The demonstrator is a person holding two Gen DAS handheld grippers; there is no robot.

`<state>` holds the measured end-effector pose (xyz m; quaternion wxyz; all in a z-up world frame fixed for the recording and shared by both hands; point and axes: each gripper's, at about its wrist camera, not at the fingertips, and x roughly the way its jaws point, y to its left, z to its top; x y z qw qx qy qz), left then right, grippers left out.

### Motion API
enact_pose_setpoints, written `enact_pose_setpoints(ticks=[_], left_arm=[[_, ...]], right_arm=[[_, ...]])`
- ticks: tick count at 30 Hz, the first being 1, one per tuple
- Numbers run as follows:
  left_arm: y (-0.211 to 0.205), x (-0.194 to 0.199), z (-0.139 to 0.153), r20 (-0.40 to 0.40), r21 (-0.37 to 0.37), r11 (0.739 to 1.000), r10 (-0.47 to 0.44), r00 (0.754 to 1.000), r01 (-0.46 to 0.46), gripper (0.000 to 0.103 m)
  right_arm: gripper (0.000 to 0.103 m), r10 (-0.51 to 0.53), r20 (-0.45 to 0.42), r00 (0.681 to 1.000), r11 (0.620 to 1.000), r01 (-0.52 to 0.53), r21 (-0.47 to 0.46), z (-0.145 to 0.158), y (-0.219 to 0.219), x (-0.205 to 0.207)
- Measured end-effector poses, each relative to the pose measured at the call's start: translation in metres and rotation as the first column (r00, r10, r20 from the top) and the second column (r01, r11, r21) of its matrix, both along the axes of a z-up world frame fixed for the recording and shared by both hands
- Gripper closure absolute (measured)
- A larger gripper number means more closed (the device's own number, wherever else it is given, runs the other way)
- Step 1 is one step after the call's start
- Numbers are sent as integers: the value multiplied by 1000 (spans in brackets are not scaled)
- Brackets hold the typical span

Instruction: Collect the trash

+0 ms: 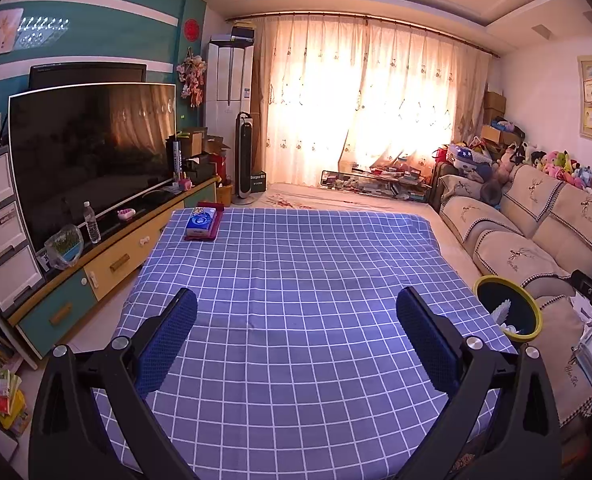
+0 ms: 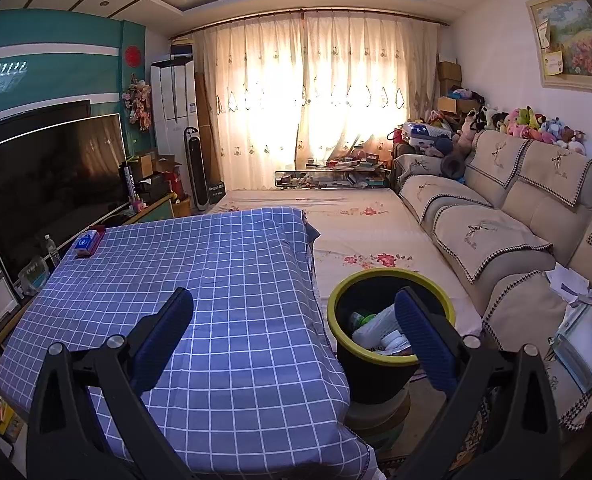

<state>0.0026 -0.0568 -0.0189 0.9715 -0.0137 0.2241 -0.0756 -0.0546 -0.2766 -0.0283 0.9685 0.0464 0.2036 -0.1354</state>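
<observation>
Blue checked cloth (image 1: pixel 296 280) covers the table in front of me. My left gripper (image 1: pixel 296 328) hangs over it, fingers wide apart, holding nothing. My right gripper (image 2: pixel 294 328) is wide open too, empty, near the table's right edge. Just right of the table stands the black bin (image 2: pixel 375 376) with a yellow rim. White trash bottles (image 2: pixel 375 326) lie inside it. A tissue box (image 1: pixel 202 221) sits at the far left corner.

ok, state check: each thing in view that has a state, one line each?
left tongs: open, empty, over the table
right tongs: open, empty
trash bin: upright, no lid, bottles and other trash inside
tissue pack: lying flat on the table's far corner
tablecloth: spread flat
TV: off
curtains: drawn
</observation>
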Motion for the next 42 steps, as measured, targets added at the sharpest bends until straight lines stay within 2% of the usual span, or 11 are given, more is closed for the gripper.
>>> enact_pose_setpoints(ticks=[42], left_arm=[[-3, 6, -5, -11, -6, 1000, -9, 1000, 9, 5]], right_arm=[[7, 0, -14, 1000, 1000, 1, 14, -13, 0, 10]])
